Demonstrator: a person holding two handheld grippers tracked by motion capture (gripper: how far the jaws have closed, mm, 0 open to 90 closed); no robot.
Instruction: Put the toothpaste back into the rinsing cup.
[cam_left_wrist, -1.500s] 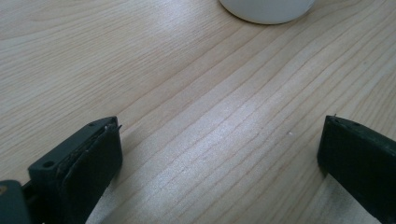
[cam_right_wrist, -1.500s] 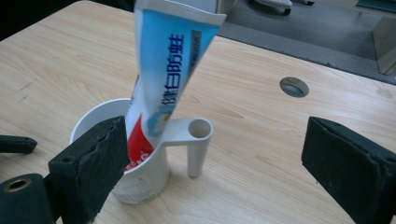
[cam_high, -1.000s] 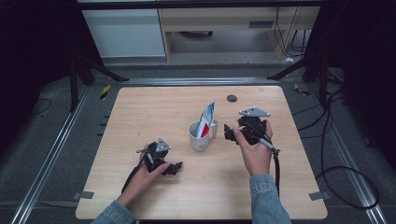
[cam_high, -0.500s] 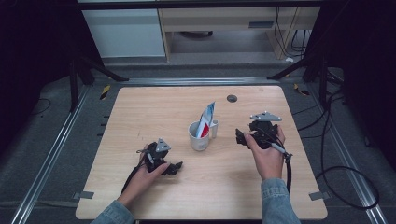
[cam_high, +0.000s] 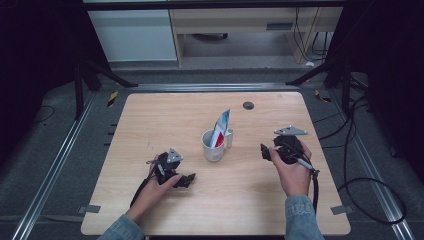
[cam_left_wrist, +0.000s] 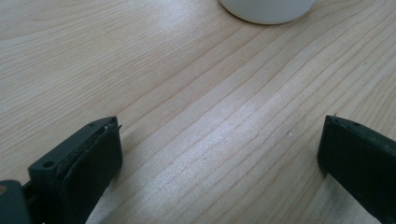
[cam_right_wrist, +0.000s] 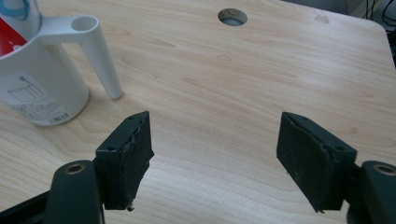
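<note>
Mug (cam_high: 214, 146): judged rigid, light, top-heavy with tube (cam_high: 220, 128); best gripped at handle (cam_right_wrist: 100, 56).
Right gripper (cam_right_wrist: 215, 154): jaws apart, closing lately, nothing between.
Left gripper (cam_left_wrist: 219, 154): jaws wide, nothing held.

A pale wooden table (cam_high: 150, 120) bears a white cup (cam_high: 213, 146) near its middle.

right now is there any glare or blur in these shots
Left gripper view: a pale sheen on the wooden table, and the white mug is cropped at the top. Right gripper view: sharp, even light. High view: dark surroundings, table evenly lit.
</note>
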